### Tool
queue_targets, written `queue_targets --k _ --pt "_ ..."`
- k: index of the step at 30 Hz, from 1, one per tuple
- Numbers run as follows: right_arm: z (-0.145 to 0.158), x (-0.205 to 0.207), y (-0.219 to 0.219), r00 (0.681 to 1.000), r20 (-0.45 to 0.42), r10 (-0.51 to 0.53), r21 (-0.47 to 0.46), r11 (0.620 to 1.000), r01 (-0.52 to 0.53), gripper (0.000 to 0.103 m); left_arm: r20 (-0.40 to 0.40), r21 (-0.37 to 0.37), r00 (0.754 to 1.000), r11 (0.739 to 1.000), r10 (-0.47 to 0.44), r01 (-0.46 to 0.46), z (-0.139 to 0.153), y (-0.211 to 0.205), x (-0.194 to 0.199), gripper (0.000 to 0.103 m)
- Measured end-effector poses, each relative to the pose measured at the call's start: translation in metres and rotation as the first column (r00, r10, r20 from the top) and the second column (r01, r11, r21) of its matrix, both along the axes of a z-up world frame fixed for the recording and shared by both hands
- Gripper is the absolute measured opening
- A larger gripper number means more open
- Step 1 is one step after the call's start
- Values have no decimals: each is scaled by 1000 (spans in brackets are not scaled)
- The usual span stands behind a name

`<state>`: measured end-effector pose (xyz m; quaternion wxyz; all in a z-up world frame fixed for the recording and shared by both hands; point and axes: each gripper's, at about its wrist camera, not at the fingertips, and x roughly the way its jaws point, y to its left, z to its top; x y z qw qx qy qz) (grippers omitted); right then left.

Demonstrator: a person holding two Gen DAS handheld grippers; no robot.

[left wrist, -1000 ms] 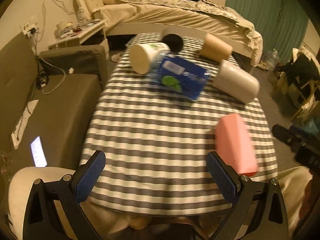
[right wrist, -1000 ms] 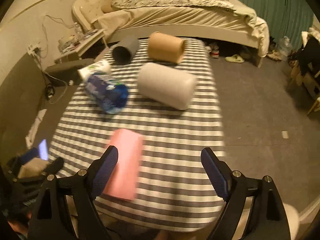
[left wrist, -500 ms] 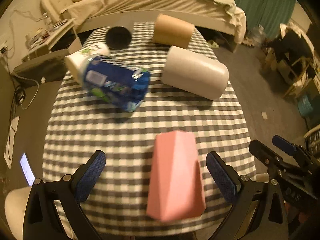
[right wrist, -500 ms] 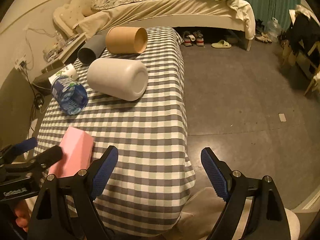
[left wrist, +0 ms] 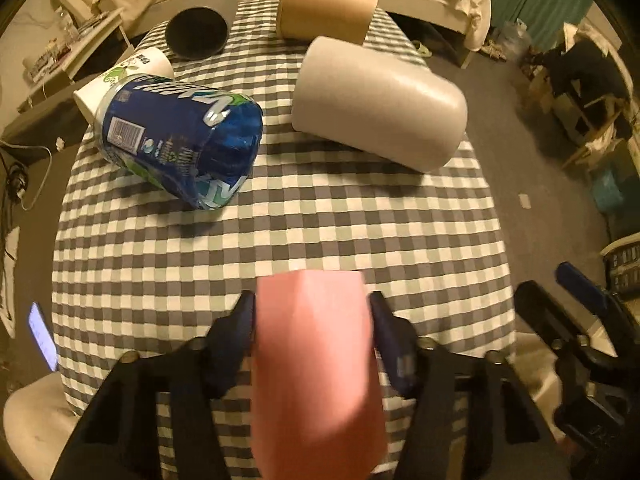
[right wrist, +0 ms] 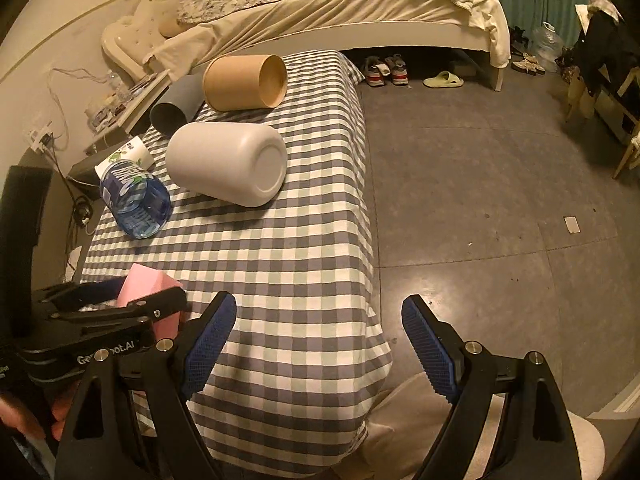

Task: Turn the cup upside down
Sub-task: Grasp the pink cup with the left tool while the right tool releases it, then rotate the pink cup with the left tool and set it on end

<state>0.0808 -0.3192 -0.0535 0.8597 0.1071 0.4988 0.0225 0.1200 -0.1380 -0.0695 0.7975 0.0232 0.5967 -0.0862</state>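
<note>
A pink faceted cup (left wrist: 316, 360) lies on its side at the near edge of the checkered table (left wrist: 320, 220). My left gripper (left wrist: 312, 320) is shut on the pink cup, one finger on each side of it. In the right wrist view the pink cup (right wrist: 146, 284) shows between the left gripper's fingers at the lower left. My right gripper (right wrist: 318, 344) is open and empty, off the table's near right corner, above the floor.
On the table lie a white cup (left wrist: 380, 104), a tan cup (left wrist: 326, 10), a dark grey cup (left wrist: 197, 32), a blue-labelled bottle (left wrist: 180, 132) and a white paper cup (left wrist: 120, 80). A bed (right wrist: 340, 8) stands behind. Grey floor (right wrist: 500, 180) lies to the right.
My left gripper moved forward around the pink cup and closed on it. My right gripper swung right, off the table edge, and stays open.
</note>
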Motion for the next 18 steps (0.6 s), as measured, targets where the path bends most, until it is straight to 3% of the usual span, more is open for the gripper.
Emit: queue_targets --k 9,18 --pt "3 -4 4 1000 21 -10 -14 1000 11 85 124 -28 992 1000 2 1 44 14 -10 57" --pt "4 -7 1 999 27 -26 -20 999 27 85 220 -21 976 1000 -3 7 48 18 -20 56"
